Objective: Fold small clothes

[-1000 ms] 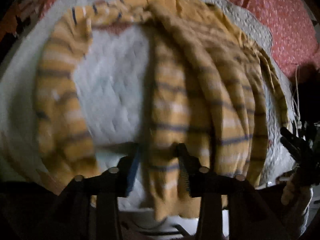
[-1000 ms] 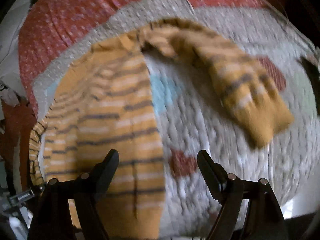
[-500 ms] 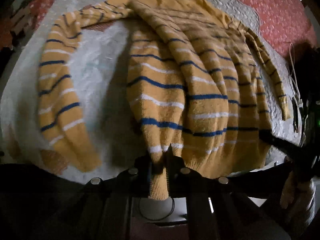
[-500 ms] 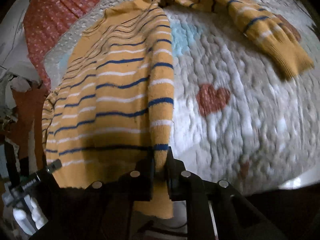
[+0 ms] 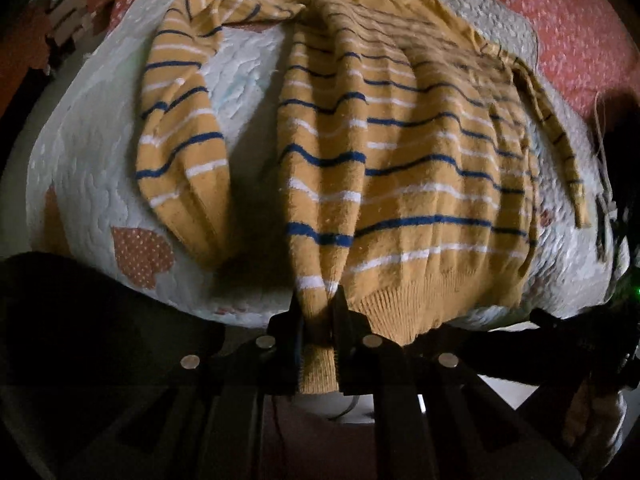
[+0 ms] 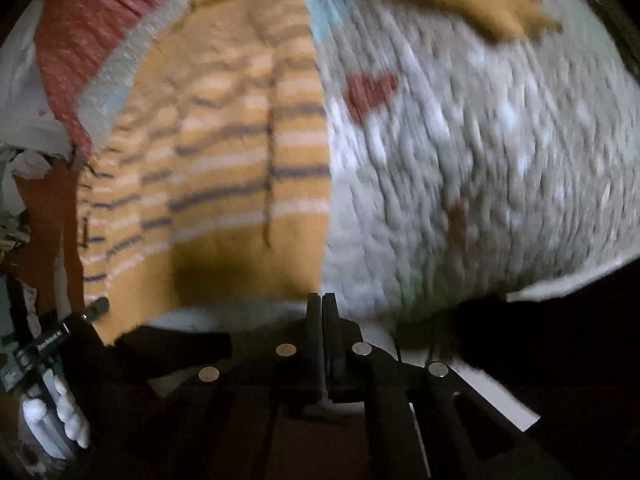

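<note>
Pinching the hem of the striped sweater (image 5: 400, 152) in the left gripper (image 5: 318, 320), jaws clamped on the ribbing. Lying mostly flat on the quilt (image 5: 80, 152), both sleeves spread out, no fold made yet. Right gripper (image 6: 322, 312) pressed fully together, seemingly holding nothing, though blur is muddying that view.
</note>
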The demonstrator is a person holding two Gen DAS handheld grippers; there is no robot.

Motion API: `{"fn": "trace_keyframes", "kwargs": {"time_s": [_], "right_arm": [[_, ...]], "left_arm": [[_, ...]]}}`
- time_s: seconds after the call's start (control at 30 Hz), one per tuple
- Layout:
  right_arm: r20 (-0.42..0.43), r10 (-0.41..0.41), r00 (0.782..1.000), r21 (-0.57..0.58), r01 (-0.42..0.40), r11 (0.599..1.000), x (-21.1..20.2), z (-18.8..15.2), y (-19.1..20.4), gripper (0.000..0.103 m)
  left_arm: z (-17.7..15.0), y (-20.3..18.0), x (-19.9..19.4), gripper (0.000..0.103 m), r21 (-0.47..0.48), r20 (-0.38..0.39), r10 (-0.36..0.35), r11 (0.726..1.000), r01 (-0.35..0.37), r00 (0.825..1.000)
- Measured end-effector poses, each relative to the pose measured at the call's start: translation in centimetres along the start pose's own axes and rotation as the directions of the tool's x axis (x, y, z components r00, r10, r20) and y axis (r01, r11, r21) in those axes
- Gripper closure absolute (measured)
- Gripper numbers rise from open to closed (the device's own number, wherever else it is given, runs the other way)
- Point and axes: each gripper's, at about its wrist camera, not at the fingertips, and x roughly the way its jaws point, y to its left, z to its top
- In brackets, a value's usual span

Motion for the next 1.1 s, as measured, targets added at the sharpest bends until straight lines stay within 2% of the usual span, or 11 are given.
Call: {"fn": "trace_keyframes", "kwargs": {"time_s": [0.07, 0.1, 0.13, 0.3, 0.33, 0.4, 0.47, 0.6, 0.77, 0.93, 1.1], "right_arm": [[0.025, -0.018, 1.0, -0.014, 0.019, 1.0, -0.2, 0.7, 0.4, 0.075], [0.033, -0.022, 0.999, -0.014, 0.023, 1.0, -0.1, 1.1, 0.5, 0.056], [0.046, -0.021, 0.999, -0.016, 0.022, 1.0, 0.2, 1.8, 0.6, 0.05], [0.045, -0.029, 0.999, -0.041, 0.031, 0.999, 2.9, 4.5, 1.8, 0.05], [0.031, -0.039, 0.999, -0.04, 0.041, 0.998, 4.0, 5.0, 2.5, 0.058], [0.006, -0.022, 1.0, -0.015, 0.022, 1.0, 4.9, 4.9, 2.2, 0.093], [0.009, -0.02, 1.0, -0.019, 0.02, 1.0, 4.1, 4.5, 2.1, 0.096], [0.015, -0.08, 0.997, -0.061, 0.081, 0.995, 1.6, 2.3, 1.3, 0.097], [-0.039, -0.128, 0.991, -0.074, 0.125, 0.989, 2.2, 1.0, 0.9, 0.097], [-0.018, -0.058, 0.998, -0.061, 0.057, 0.997, 1.6, 1.9, 2.0, 0.093], [0.086, -0.057, 0.995, -0.07, 0.063, 0.996, -1.6, 4.6, 1.5, 0.09]], "left_arm": [[-0.3, 0.9, -0.8, 0.09, -0.024, 0.021, -0.05, 0.998, 0.051, 0.999], [-0.5, 1.3, -1.2, 0.09, -0.034, 0.03, -0.062, 0.997, 0.063, 0.998], [-0.6, 1.6, -1.7, 0.09, -0.041, 0.043, -0.07, 0.997, 0.072, 0.997], [-1.0, 1.7, -4.2, 0.09, -0.025, 0.121, -0.096, 0.995, 0.099, 0.988], [-0.9, 1.5, -4.9, 0.09, -0.015, 0.143, -0.095, 0.995, 0.098, 0.985], [-0.6, 0.7, -5.7, 0.09, 0.009, 0.175, -0.095, 0.995, 0.095, 0.98], [-0.6, 0.1, -6.2, 0.089, 0.038, 0.196, -0.088, 0.996, 0.082, 0.977], [-0.5, -0.5, -5.7, 0.089, 0.059, 0.187, -0.082, 0.996, 0.072, 0.979], [-0.4, -0.4, -5.0, 0.089, 0.061, 0.162, -0.081, 0.996, 0.072, 0.983], [-0.1, -1.7, -4.7, 0.076, 0.116, 0.164, -0.062, 0.992, 0.043, 0.984], [1.7, -4.7, -4.0, 0.07, 0.225, 0.187, -0.045, 0.974, 0.002, 0.981]]}}
